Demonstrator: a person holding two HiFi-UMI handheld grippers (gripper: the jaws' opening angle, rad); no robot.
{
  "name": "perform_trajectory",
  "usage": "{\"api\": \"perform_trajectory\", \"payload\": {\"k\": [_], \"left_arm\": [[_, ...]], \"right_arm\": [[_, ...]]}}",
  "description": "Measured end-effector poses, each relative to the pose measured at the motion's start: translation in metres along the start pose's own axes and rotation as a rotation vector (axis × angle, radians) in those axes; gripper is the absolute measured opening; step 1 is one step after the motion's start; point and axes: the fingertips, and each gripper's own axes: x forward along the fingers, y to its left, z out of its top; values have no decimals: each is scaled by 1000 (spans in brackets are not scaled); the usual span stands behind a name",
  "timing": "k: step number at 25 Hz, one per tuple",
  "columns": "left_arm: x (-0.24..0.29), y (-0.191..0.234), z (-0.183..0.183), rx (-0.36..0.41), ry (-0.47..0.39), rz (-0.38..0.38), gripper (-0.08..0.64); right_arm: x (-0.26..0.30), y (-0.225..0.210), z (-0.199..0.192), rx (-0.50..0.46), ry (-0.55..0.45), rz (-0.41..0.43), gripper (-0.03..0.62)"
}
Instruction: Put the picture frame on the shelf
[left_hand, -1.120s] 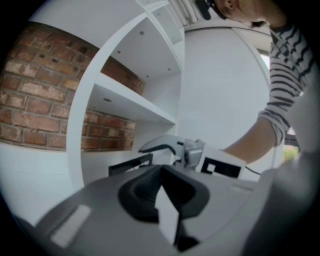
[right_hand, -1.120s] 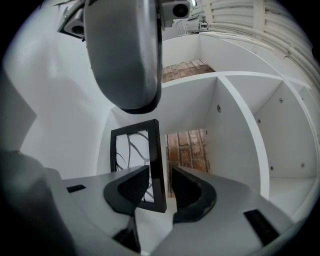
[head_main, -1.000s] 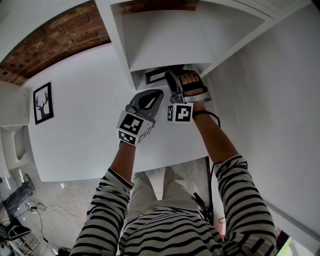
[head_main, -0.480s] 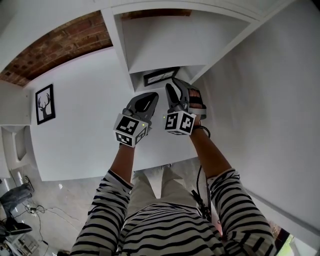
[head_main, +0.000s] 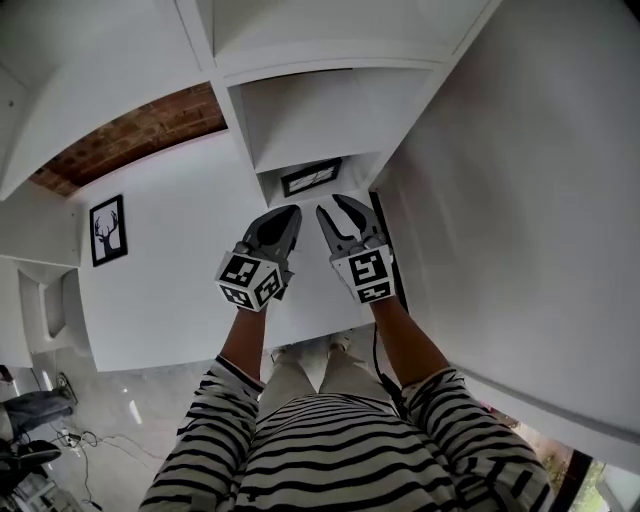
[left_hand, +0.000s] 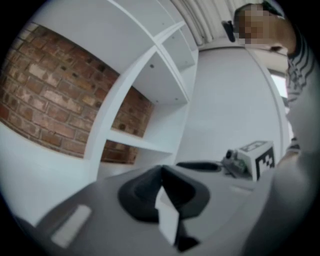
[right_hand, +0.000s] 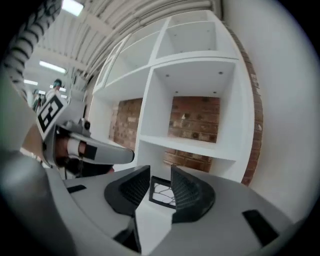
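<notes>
Both forearms reach forward side by side from striped sleeves (head_main: 214, 428), the hands level with each other, near the shelf (head_main: 300, 120); the left gripper (head_main: 291, 211) and the right gripper (head_main: 331, 205) point at its lowest open compartment, tips just apart from one another. The picture frame (head_main: 311, 177) stands in that compartment, beyond both grippers and touching neither; it is a dark, narrow rectangle around a pale sheet with thin, sketchy lines. The left gripper is clenched, jaws pressed together with nothing between them; the right gripper is released, jaws parted by a narrow gap and empty, and its own view shows the picture frame far off through that gap. To the left, a black-framed deer picture (head_main: 108, 229) hangs on a white panel; red brick (head_main: 130, 140) shows behind the shelf's far left compartments.
</notes>
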Motion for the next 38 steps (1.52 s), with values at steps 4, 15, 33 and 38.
{"api": "perform_trajectory", "payload": {"k": [4,15,33,38], "left_arm": [[-9,-16,31,-48,-74,-22,8],[-44,-78,87,6,-144,-163,8],[-76,-126,116,167,-150,-249,8],[-71,-128,120,188,-151,-259,8]], "right_arm": [[-28,2,33,298,-145,92,109],[-87,24,94,457,-309,297,71],[-136,33,141,313,-379,309,14],[-131,37,137,286,-352,302,8]]}}
